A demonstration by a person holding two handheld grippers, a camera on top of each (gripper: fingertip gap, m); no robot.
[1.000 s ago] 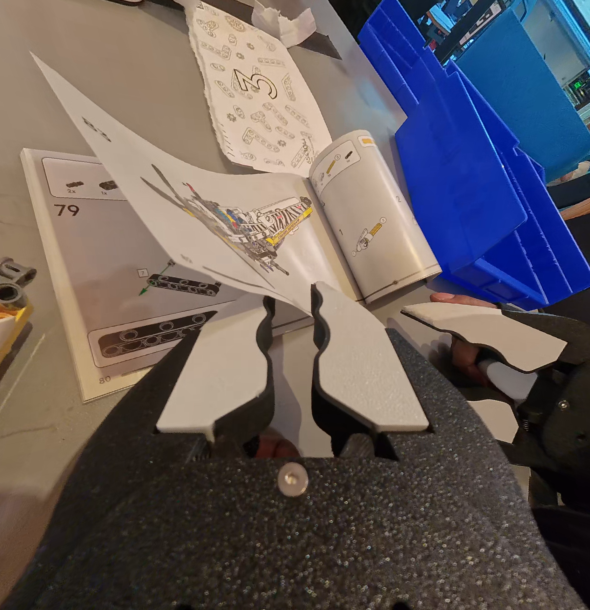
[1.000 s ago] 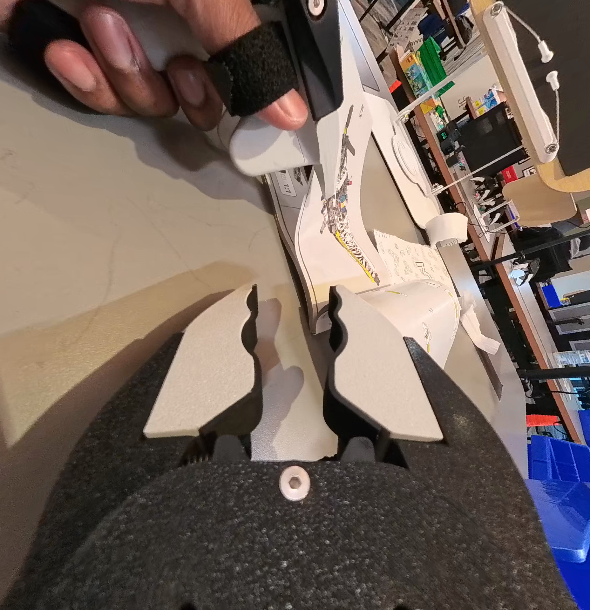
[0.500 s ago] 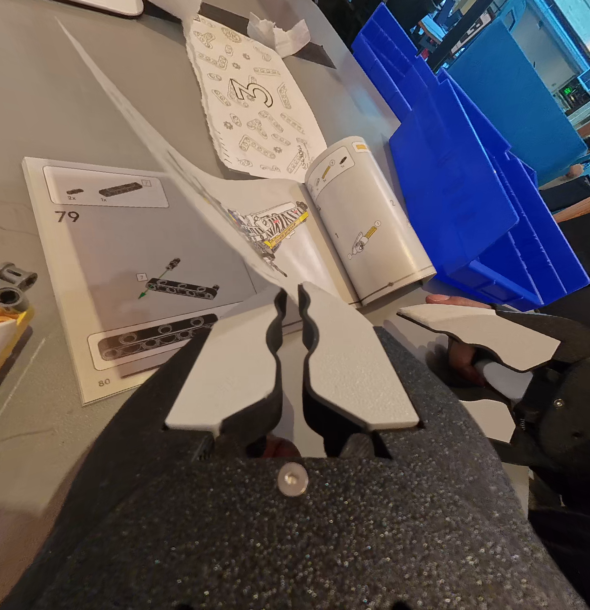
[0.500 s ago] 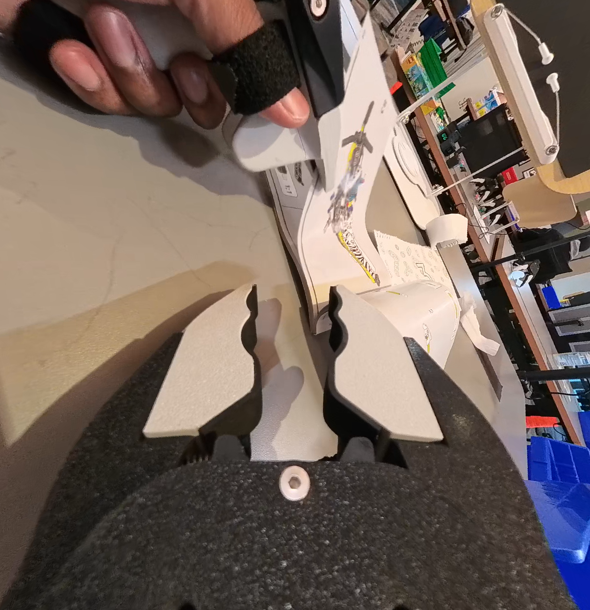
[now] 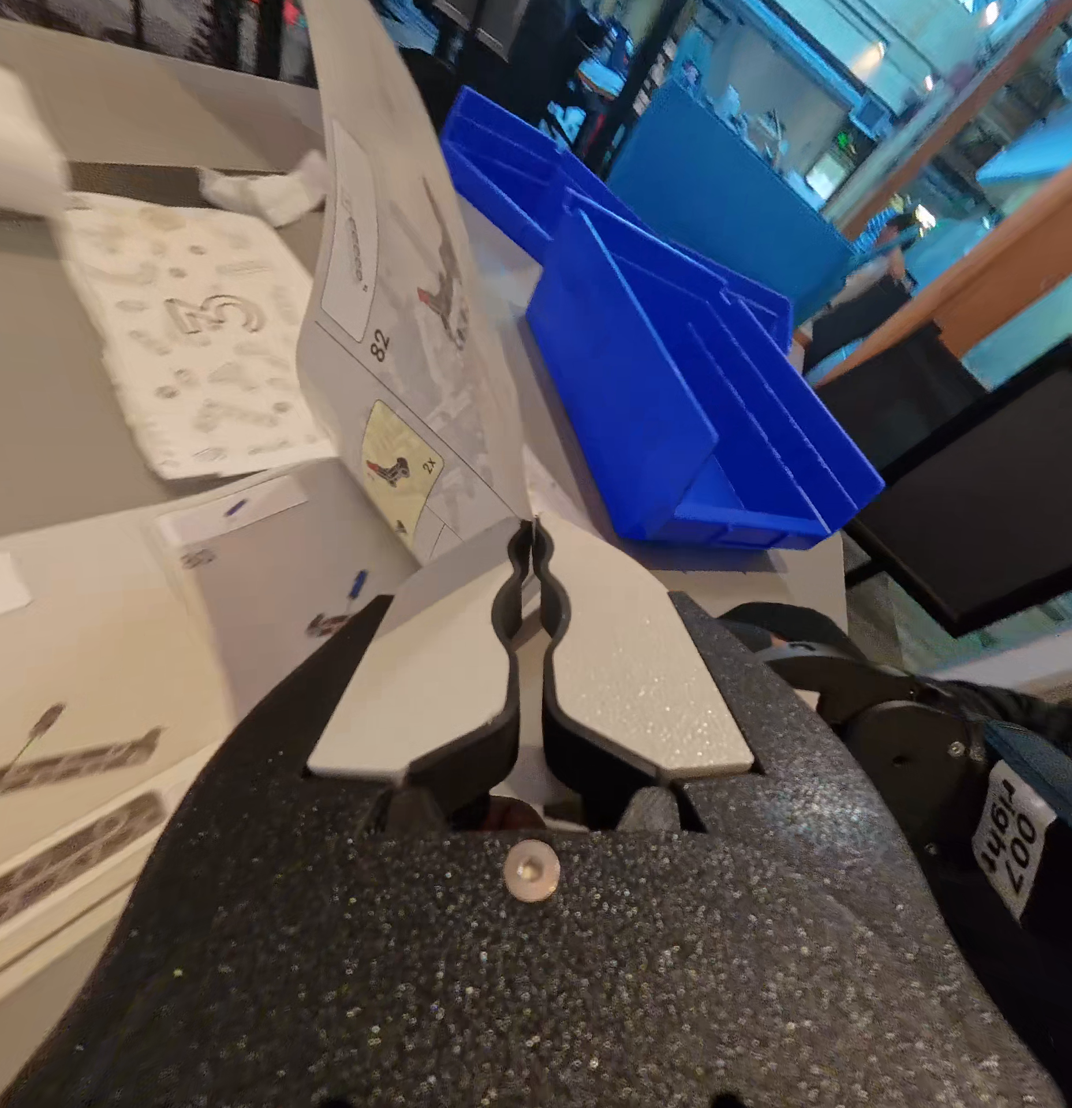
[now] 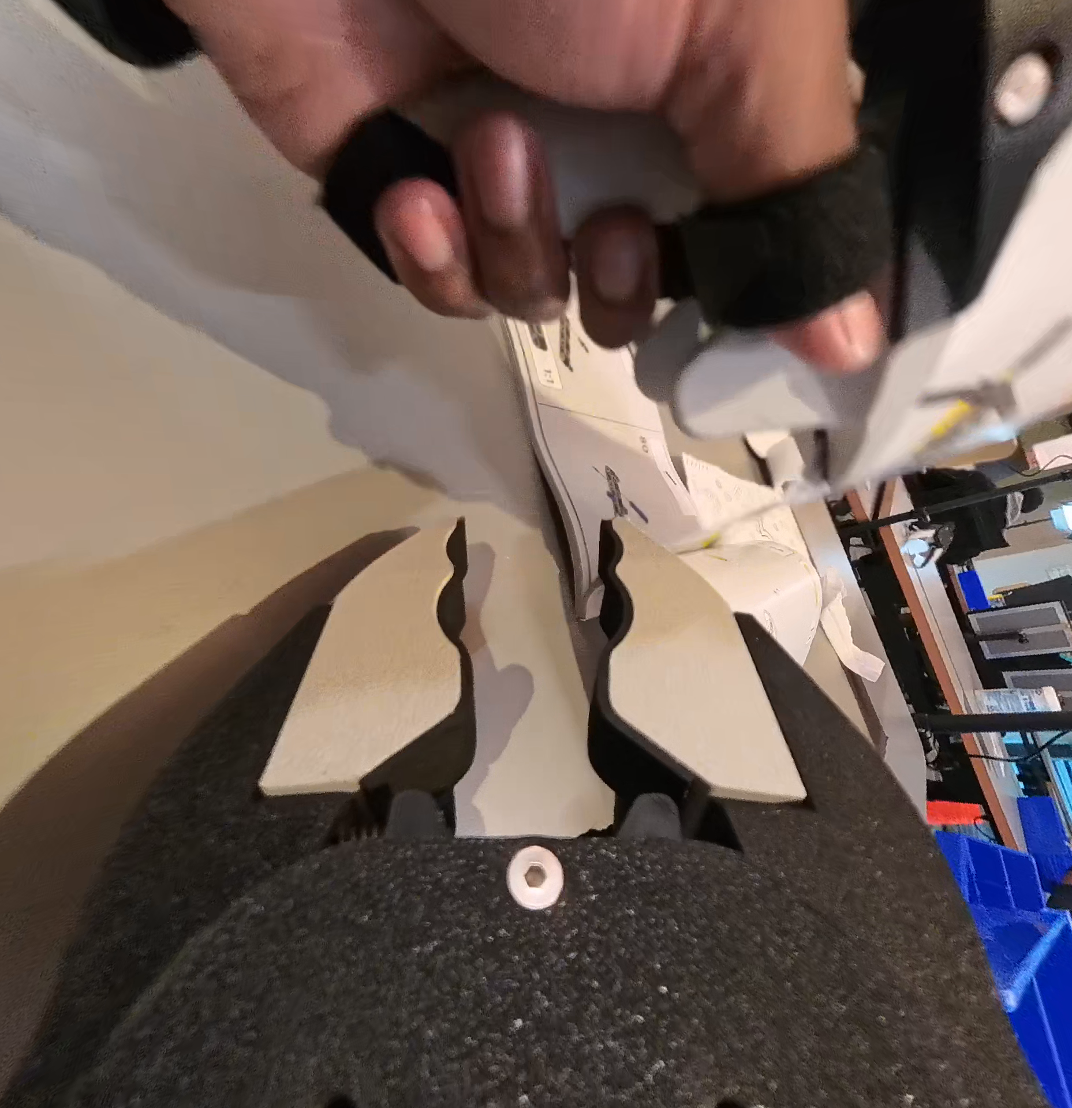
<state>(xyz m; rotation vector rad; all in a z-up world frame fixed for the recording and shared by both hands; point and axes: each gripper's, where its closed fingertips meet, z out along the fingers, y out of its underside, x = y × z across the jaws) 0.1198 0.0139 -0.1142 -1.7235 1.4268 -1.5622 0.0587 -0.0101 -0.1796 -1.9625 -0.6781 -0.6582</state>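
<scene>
1. Here, the pale grey surface carries your open printed instruction booklet, beside stacked blue plastic bins.
2. Your left gripper has its fingers pinched shut on one thin booklet page, lifted upright.
3. Your right gripper hovers at the booklet's edge, fingers moderately apart, gripping nothing.

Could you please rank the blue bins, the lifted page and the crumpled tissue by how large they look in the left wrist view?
1. Blue bins
2. Lifted page, nearly as large; it stands nearer the camera, so this order is unsure
3. Crumpled tissue, clearly smallest
</scene>
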